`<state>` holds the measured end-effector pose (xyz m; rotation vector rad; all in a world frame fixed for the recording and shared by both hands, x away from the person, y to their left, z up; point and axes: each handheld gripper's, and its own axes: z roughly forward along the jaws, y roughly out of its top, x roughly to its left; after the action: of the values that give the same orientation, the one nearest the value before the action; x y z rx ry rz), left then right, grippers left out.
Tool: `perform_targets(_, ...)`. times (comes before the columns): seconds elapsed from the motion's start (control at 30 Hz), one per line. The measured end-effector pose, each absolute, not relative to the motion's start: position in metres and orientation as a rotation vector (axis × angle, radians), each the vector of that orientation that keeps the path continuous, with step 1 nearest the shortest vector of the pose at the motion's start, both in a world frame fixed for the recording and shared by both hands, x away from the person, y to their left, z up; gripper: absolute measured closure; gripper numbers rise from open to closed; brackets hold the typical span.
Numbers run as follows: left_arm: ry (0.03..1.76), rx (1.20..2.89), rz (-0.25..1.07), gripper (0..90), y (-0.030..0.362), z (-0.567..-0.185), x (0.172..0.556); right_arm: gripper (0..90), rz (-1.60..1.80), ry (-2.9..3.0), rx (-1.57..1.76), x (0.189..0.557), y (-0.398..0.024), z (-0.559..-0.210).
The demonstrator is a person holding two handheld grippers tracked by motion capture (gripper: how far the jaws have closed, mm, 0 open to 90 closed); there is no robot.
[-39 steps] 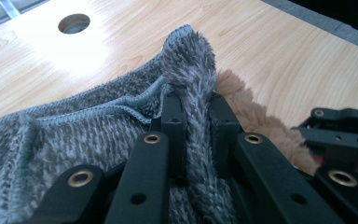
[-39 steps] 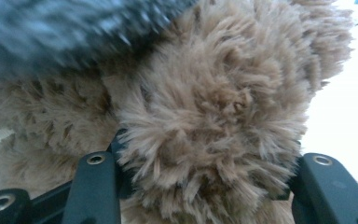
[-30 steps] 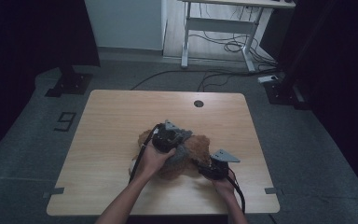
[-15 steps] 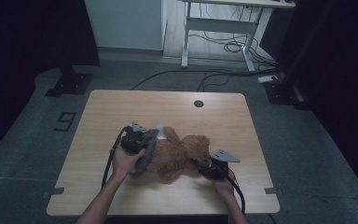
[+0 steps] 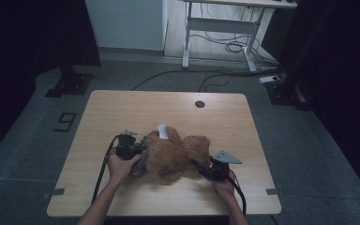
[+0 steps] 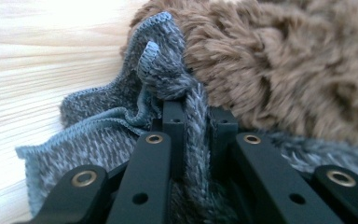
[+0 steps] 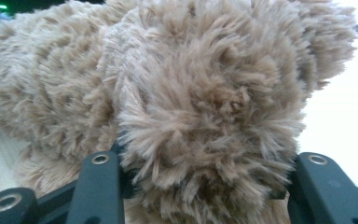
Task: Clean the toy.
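While the left gripper (image 6: 193, 116) pinches a fold of grey knit cloth (image 6: 98, 135) nearly shut, the right gripper (image 7: 205, 186), jaws just closing, clasps the brown plush bear (image 5: 173, 152).

Table (image 5: 122, 108) far half bare — free passage there, save a round hole (image 5: 199, 104). Near centre blocked by plush bear (image 5: 176, 152) and grey cloth (image 6: 98, 126) — narrow margins beside.

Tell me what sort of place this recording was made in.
Probably a lab or workshop room: a bare light wooden table on grey floor, a white-framed desk with loose black cables beneath it, and black stand bases beside dark curtains.
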<state>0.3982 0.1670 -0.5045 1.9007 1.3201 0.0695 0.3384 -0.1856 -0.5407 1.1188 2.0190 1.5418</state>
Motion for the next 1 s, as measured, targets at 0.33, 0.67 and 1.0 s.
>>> perform_targets(0.33, 1.319, 1.798, 0.077, 81.5, 0.170, -0.484, 0.427, 48.4, 1.517, 1.937, 1.005, 0.353, -0.173, -0.527)
perform_targets(0.67, 1.356, 1.758, 0.095, 80.1, 0.173, -0.496, 0.442, 46.6, 1.368, 1.950, 0.991, 0.384, -0.165, -0.542)
perform_targets(1.0, 1.281, 1.847, 0.158, 78.3, 0.176, -0.469, 0.414, 46.2, 1.353, 2.055, 0.964, 0.367, -0.179, -0.546)
